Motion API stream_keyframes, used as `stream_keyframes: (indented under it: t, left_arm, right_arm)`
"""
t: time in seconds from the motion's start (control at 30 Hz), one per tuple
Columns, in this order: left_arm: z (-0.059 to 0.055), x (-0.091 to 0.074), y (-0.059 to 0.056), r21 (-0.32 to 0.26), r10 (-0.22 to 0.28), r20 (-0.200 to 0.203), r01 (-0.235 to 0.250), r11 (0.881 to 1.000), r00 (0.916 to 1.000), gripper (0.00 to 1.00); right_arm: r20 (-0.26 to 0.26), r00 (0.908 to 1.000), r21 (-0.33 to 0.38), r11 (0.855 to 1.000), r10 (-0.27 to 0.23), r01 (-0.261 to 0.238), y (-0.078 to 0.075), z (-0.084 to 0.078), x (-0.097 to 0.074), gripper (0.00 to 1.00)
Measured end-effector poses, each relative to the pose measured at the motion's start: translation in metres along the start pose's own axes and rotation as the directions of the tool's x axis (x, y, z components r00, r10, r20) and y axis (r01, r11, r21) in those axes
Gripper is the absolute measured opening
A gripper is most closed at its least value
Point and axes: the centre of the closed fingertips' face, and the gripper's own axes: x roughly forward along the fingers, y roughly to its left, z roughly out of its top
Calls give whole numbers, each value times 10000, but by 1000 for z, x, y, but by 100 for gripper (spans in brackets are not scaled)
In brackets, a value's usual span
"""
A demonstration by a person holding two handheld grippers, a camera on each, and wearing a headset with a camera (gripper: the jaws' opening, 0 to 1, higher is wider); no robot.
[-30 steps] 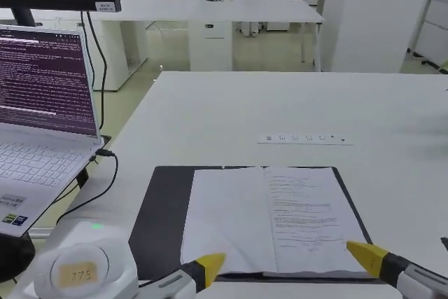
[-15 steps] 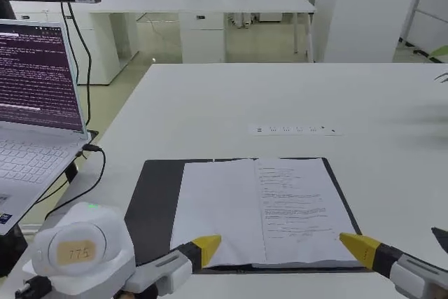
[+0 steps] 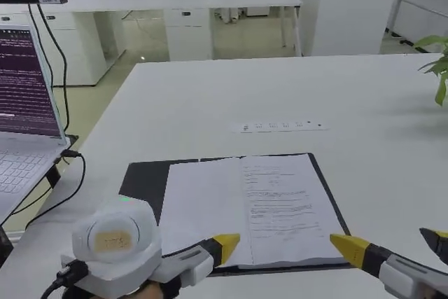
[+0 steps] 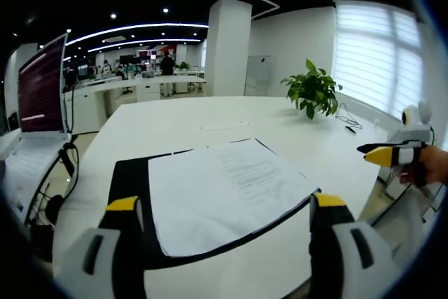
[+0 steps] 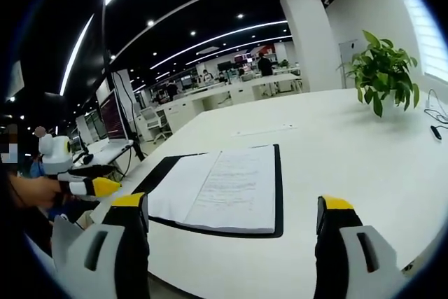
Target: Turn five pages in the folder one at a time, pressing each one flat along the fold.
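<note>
Holding nothing in left hand-held gripper (image 4: 224,202) or right hand-held gripper (image 5: 231,201), jaws wide apart. Facing folder (image 3: 143,194), open flat on tabletop (image 3: 280,96) just ahead, with fold (image 3: 243,208) running straight away between both. Printed page (image 3: 287,208) nearer right one; probably best lifted from there.

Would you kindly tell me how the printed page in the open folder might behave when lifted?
The printed page looks like one thin sheet, so it will probably flop and curl, not lift stiffly. Its inner edge sits at the fold of the folder, so it likely swings over like a hinge.
</note>
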Motion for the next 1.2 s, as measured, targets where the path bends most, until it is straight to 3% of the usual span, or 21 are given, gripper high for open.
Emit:
stream_keyframes:
  t: [0.27, 0.57, 0.9, 1.2]
  left_arm:
    - [-3, 29, -23, 233, -487, -280, 493, 9985, 9984, 99]
    - [-17, 55, -47, 531, -883, -849, 930, 9942, 9925, 99]
    - [-22, 83, -79, 1350, -1522, -1144, 1672, 9766, 9817, 99]
    - [-35, 103, -96, 1543, -1664, -1499, 1893, 9697, 9746, 99]
  right_arm:
    - [-96, 9999, 106, 9999, -55, 56, -10, -3, -6, 99]
    - [-133, 9999, 179, 9998, -85, 88, -15, -6, -10, 99]
    - [-156, 9998, 73, 9999, 153, -152, -9, -6, -9, 99]
    - [-287, 9987, -20, 9992, 409, -410, -1, -11, -9, 99]
